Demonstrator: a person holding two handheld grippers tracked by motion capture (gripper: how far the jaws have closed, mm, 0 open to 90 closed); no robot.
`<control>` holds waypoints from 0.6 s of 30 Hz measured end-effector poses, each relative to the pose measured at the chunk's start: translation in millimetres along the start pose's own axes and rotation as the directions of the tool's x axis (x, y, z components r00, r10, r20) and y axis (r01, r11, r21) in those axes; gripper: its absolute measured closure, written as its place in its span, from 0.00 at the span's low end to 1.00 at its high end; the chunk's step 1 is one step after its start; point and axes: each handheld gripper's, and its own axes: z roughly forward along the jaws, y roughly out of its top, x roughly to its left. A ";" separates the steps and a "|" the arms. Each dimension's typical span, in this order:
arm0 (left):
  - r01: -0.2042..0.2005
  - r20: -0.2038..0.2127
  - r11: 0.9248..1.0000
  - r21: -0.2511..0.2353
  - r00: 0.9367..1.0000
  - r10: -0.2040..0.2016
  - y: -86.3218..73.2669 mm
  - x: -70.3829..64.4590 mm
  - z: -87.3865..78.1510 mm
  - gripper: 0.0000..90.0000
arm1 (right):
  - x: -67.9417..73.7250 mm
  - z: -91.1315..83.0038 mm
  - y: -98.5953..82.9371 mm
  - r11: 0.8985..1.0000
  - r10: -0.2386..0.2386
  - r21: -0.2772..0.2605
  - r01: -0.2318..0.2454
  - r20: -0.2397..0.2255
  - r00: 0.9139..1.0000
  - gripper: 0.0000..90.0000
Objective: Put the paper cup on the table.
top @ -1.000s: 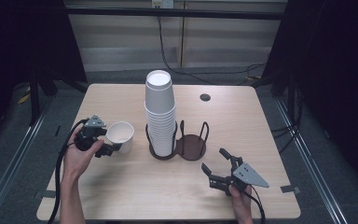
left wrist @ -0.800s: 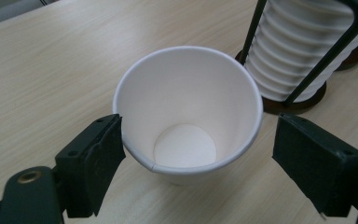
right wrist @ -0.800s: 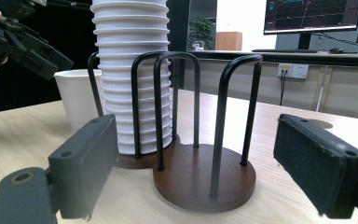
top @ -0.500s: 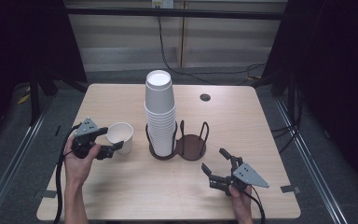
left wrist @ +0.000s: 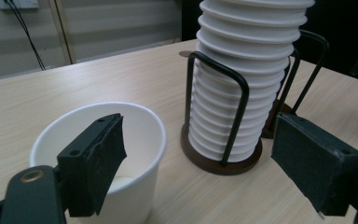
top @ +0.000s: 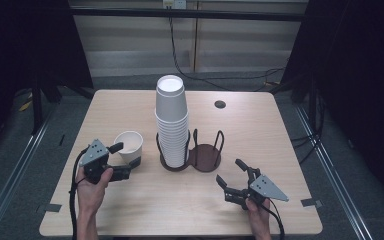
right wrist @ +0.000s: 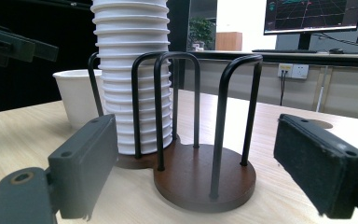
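From above, the left gripper (top: 125, 156) is sitting at the near left of the wooden table (top: 260, 130), its jaws spread wide around a single paper cup (top: 129, 145) that is standing upright just left of the tall cup stack (top: 171, 120). One jaw is reaching over the rim, the other is lying beside the wall, and neither seems to be pressing yet. The right gripper (top: 234, 180) is resting near right, jaws parted and gripping nothing, pointing toward the empty half of the double cup holder (top: 206, 155). Dark curtains are flanking the table, with a pale wall and trailing cables beyond.

Along the left gripper's own jaws, the cup (left wrist: 98, 154) is showing one pad inside its mouth and the other pad well off to the right. A hard squeeze is likely to crumple the thin wall, and an off-centre one may be tipping the cup toward the stack (left wrist: 247, 88).

Along the right gripper's jaws, the holder's wire hoops (right wrist: 196, 116) are standing close ahead. Any sideways swing risks catching them and toppling the stack (right wrist: 133, 70). Monitors and a desk are glowing far behind.
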 end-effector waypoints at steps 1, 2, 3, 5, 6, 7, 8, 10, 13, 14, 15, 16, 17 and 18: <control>-0.010 -0.010 1.000 -0.010 1.000 0.010 -2.0 -2.4 0.3 0.19 | 0.0 0.0 0.0 1.000 0.000 0.000 0.000 0.000 1.000 0.15; -0.007 -0.019 1.000 -0.021 1.000 0.006 -3.8 -6.1 1.0 0.19 | 0.0 0.0 0.0 1.000 0.000 0.000 0.000 0.001 1.000 0.15; -0.015 -0.011 0.999 -0.028 1.000 0.015 -5.1 -8.8 1.5 0.19 | 0.0 0.0 0.0 1.000 0.000 0.000 0.000 0.001 1.000 0.15; -0.016 -0.002 0.999 -0.052 1.000 0.016 -7.2 -15.8 2.4 0.19 | 0.0 0.0 0.0 1.000 0.000 0.000 0.000 0.000 1.000 0.15; -0.002 -0.018 0.996 -0.088 1.000 0.001 -10.1 -22.6 2.6 0.19 | 0.0 0.0 0.0 1.000 0.000 0.000 0.000 0.000 1.000 0.15; -0.002 -0.018 0.996 -0.088 1.000 0.001 -10.1 -22.6 2.6 0.19 | 0.0 0.0 0.0 1.000 0.000 0.000 0.000 0.000 1.000 0.15; -0.011 -0.031 0.995 -0.098 0.999 0.008 -11.6 -26.2 3.0 0.19 | 0.0 0.0 0.0 1.000 0.000 0.000 0.000 0.000 1.000 0.15; 0.002 -0.040 0.993 -0.122 0.999 -0.007 -16.1 -32.2 4.6 0.19 | 0.0 0.0 0.0 1.000 -0.001 -0.001 0.001 0.001 1.000 0.15; 0.001 -0.032 0.992 -0.129 0.999 -0.005 -22.7 -37.6 6.7 0.19 | 0.0 0.0 0.0 1.000 -0.001 -0.001 0.001 -0.001 1.000 0.15; 0.003 -0.031 0.992 -0.128 0.999 -0.007 -25.4 -40.0 7.6 0.19 | -0.1 0.1 0.0 1.000 -0.001 -0.001 0.001 -0.001 1.000 0.15; -0.004 -0.023 0.992 -0.122 1.000 0.001 -27.6 -41.3 9.1 0.19 | 0.0 0.0 0.0 1.000 0.000 0.000 0.000 -0.001 1.000 0.15; -0.008 -0.018 0.995 -0.103 1.000 0.006 -31.7 -45.3 12.4 0.19 | 0.0 0.0 0.0 1.000 0.000 0.000 0.000 0.000 1.000 0.15; -0.008 -0.018 0.995 -0.103 1.000 0.006 -31.7 -45.3 12.4 0.19 | 0.0 0.0 0.0 1.000 0.000 0.000 0.000 0.000 1.000 0.15; -0.012 -0.007 0.995 -0.100 1.000 0.012 -34.0 -47.6 13.8 0.19 | 0.0 0.0 0.0 1.000 0.000 0.000 0.000 0.000 1.000 0.15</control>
